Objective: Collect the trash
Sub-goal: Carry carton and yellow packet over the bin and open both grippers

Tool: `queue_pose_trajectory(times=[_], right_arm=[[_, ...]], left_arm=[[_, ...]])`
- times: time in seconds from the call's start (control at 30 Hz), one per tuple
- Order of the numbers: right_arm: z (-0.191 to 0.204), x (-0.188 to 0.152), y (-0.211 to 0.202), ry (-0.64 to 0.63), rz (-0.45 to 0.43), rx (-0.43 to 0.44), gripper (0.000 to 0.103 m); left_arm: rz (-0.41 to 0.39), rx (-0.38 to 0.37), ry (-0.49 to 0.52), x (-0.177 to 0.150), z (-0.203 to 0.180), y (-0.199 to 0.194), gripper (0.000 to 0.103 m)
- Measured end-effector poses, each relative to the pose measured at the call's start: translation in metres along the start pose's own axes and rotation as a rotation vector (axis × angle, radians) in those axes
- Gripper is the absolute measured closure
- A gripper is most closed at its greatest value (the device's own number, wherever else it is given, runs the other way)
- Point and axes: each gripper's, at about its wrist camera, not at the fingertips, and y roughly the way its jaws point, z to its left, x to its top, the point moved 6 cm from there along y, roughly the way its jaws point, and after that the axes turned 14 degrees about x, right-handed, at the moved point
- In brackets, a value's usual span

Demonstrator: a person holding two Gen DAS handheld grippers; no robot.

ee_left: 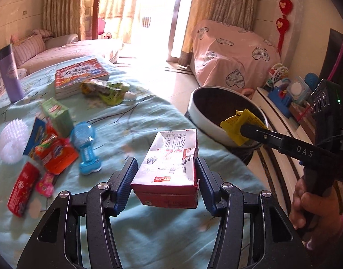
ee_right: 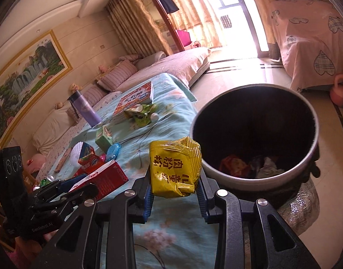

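My left gripper [ee_left: 165,174] is shut on a crumpled red and white milk carton [ee_left: 169,168], held above the light blue tablecloth [ee_left: 131,121]. That carton [ee_right: 104,177] and the left gripper [ee_right: 81,186] also show at the lower left of the right wrist view. My right gripper [ee_right: 174,192] is shut on a yellow snack packet [ee_right: 173,168], just left of the round bin [ee_right: 254,177], which has wrappers at its bottom. In the left wrist view the right gripper [ee_left: 243,132] holds the yellow packet [ee_left: 236,125] over the near rim of the bin [ee_left: 202,116].
On the cloth lie a green crumpled wrapper [ee_left: 106,90], a green carton [ee_left: 57,115], a red wrapper [ee_left: 57,154], a red box [ee_left: 22,188], a blue toy [ee_left: 86,148], a white spiky ball [ee_left: 13,141], a book [ee_left: 80,75] and a purple flask [ee_left: 11,76]. A toy shelf [ee_left: 283,98] stands right.
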Motion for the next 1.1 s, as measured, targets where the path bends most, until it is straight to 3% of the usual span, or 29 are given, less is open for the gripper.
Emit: queue_pose_trajectory(times=[0.3, 0.73, 1.1], right_arm=[[-0.028, 0.012, -0.022, 0.021, -0.041, -0.047, 0.070], [-0.073, 0.028, -0.032, 0.045, -0.034, -0.106, 0.069], [-0.096, 0.042, -0.026, 0.037, -0.001, -0.143, 0.069]], left_arm=[[-0.025, -0.038, 0.045, 0.026, -0.042, 0.008, 0.050], [-0.033, -0.061, 0.104, 0.056, -0.092, 0.033, 0.050], [0.021, -0.066, 0.113, 0.069, -0.109, 0.068, 0.050]])
